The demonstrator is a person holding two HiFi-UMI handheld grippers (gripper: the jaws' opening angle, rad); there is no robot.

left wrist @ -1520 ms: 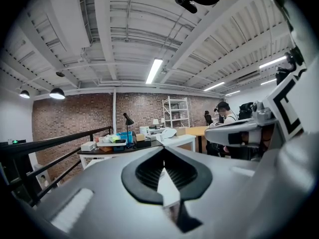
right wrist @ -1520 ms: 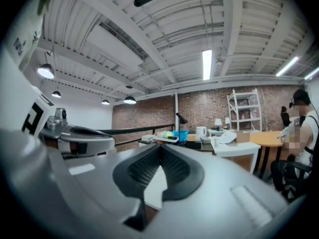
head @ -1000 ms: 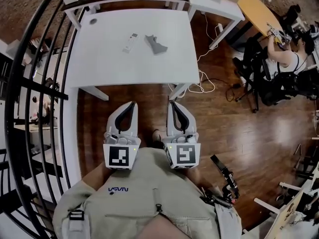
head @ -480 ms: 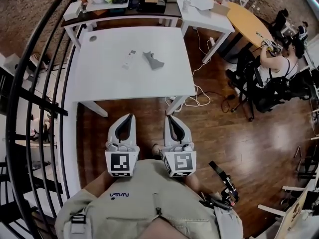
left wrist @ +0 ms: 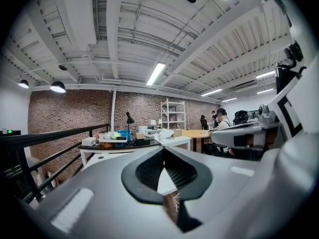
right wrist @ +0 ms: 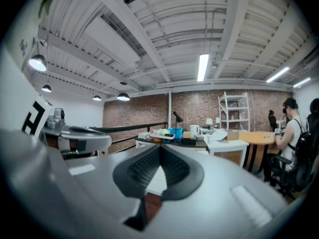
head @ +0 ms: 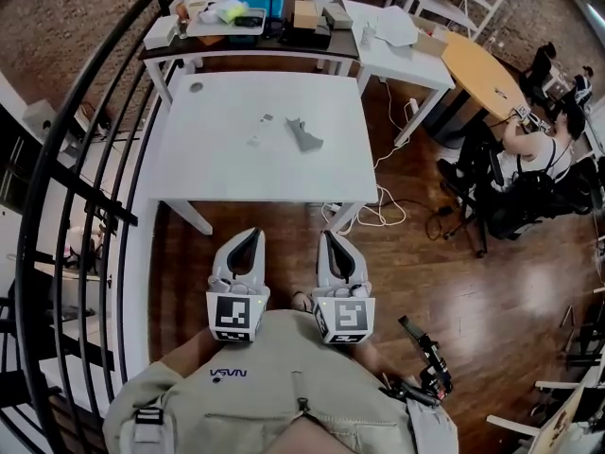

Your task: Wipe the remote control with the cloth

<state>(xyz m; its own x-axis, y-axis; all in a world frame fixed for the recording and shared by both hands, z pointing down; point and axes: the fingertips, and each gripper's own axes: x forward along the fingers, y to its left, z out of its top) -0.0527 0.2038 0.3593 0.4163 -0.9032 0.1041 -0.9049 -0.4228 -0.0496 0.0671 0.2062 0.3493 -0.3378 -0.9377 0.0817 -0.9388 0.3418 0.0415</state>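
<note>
**Item:** remote control [head: 258, 131]. Pale, slim, lying flat and slanted on the white table [head: 217, 183], a little past its middle.

**Item:** cloth [head: 304, 134]. Grey, crumpled, on the same table, near the right side of the remote control but apart from it.

**Item:** left gripper [head: 248, 234]. Jaws pressed together, nothing between them. Held about level over the wooden floor [head: 425, 253], short of the table's near edge and well apart from both things.

**Item:** right gripper [head: 330, 236]. Likewise closed and empty, just beside the left gripper.

**Progress:** not settled by this scene. No cloth in either gripper, no contact with the remote control. Fits equally a stage with the wiping yet to come and one with the wiping over and the cloth laid down again. Surface of the remote control too small to judge for dirt or cleanness.
</note>
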